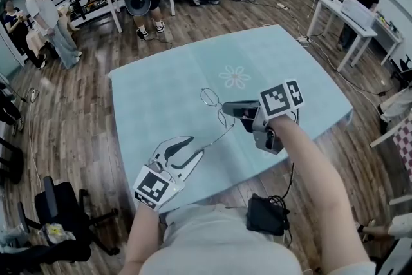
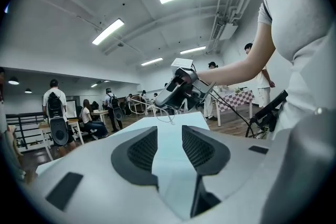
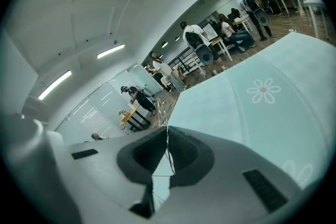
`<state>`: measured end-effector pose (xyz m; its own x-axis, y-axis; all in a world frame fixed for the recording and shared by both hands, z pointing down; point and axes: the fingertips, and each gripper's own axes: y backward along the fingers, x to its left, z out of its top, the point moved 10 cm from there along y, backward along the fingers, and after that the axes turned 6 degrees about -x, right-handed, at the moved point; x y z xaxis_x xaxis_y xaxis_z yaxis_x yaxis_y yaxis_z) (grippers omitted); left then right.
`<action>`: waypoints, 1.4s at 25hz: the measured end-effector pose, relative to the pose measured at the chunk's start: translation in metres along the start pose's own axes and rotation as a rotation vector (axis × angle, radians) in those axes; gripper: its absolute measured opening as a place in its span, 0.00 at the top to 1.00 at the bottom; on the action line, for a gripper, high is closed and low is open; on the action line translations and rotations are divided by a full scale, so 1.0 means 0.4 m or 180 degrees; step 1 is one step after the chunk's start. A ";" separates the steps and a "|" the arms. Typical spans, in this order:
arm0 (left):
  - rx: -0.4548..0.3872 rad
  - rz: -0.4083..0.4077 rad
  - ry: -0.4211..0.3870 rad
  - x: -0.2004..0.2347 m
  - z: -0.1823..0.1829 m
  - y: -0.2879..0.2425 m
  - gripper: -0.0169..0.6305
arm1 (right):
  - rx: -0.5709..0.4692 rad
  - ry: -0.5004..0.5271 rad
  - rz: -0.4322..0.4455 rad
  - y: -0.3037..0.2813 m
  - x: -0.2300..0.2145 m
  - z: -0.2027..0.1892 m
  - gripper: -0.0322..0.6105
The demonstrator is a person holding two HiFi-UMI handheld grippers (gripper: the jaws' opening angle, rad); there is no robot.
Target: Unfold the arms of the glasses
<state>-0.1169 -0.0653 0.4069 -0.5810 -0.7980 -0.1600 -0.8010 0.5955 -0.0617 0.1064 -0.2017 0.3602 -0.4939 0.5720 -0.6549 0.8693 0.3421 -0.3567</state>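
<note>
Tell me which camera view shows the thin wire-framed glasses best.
The head view: the whole thin wire-framed glasses show over the pale blue tablecloth, pinched by the right tool. The left gripper view shows them small and far off; the right gripper view shows only a wire between its jaws.

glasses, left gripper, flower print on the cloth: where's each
glasses (image 1: pixel 209 96): head view, on a lens.
left gripper (image 1: pixel 196 145): head view, between its fingertips.
flower print (image 1: pixel 235 77): head view, its centre.
</note>
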 end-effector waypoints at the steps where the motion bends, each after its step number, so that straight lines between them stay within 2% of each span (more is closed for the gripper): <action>1: 0.0002 0.0000 -0.0011 -0.001 -0.002 -0.004 0.76 | -0.0011 -0.0016 0.0010 0.002 0.000 0.002 0.93; 4: -0.0008 0.0036 -0.0037 -0.002 -0.015 -0.016 0.76 | -0.0052 -0.0091 0.0030 0.004 0.000 0.002 0.93; 18: -0.0243 0.0309 -0.0477 0.006 -0.031 -0.115 0.76 | -0.0236 -0.0480 0.0166 -0.005 -0.007 -0.007 0.93; 24: -0.0123 0.0259 -0.0653 0.002 -0.030 -0.151 0.76 | -0.0263 -0.0584 0.0168 -0.007 -0.012 -0.005 0.93; 29: -0.0016 0.0331 -0.0927 -0.017 -0.031 -0.171 0.76 | -0.0317 -0.0720 0.0202 -0.012 -0.016 -0.015 0.93; 35: 0.0074 0.0385 -0.1016 -0.025 -0.035 -0.188 0.76 | -0.0324 -0.0771 0.0208 -0.020 -0.017 -0.017 0.93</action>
<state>-0.0528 -0.1033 0.4270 -0.5940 -0.6546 -0.4675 -0.7234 0.6889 -0.0454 0.1026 -0.2032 0.3719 -0.4070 0.4044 -0.8190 0.8866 0.3907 -0.2477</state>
